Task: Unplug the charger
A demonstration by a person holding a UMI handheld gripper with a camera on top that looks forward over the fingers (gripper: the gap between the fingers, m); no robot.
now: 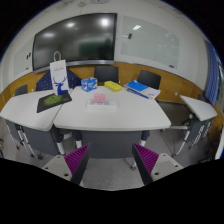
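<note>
The jaws are spread, with nothing held between the pads (78,160). The gripper (111,163) is kept well back from the table (105,115), probably so the room can be surveyed. No charger can be made out; it may be hidden among the small items (97,100) on the table or lie beyond what is shown.

Meeting room: wall screen (75,40), whiteboard (160,45), grouped tables (110,112), chairs (148,78).

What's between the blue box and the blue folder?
A yellow thing lies between them, in the gripper view. The open tongs hang short of the table.
</note>
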